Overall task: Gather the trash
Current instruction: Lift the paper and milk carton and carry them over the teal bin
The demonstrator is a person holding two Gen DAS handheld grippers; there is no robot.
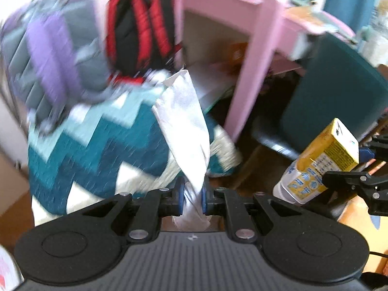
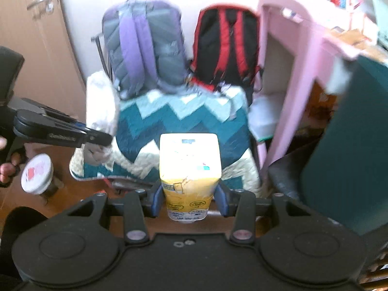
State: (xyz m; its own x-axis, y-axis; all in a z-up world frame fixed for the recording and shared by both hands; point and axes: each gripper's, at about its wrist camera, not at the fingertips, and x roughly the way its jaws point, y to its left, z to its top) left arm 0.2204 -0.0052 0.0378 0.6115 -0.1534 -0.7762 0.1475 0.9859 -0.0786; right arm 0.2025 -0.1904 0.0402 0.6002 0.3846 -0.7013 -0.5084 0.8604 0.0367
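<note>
My left gripper (image 1: 191, 198) is shut on a long crumpled white paper (image 1: 184, 121) that sticks up and away from the pads. In the right wrist view the left gripper (image 2: 97, 138) comes in from the left, with the paper (image 2: 97, 155) bunched at its tip. My right gripper (image 2: 190, 198) is shut on a yellow and white drink carton (image 2: 190, 165), its blue pads pressed on the carton's two sides. In the left wrist view the carton (image 1: 322, 162) is at the right, held by the right gripper (image 1: 351, 179). Both views are blurred.
A teal and white zigzag quilt (image 2: 184, 121) lies ahead, with a purple-grey backpack (image 2: 143, 46) and a black-red backpack (image 2: 225, 46) behind it. A pink desk (image 2: 305, 72) and a teal chair (image 2: 349, 145) stand at the right. A round white-lidded container (image 2: 36, 172) sits at the lower left.
</note>
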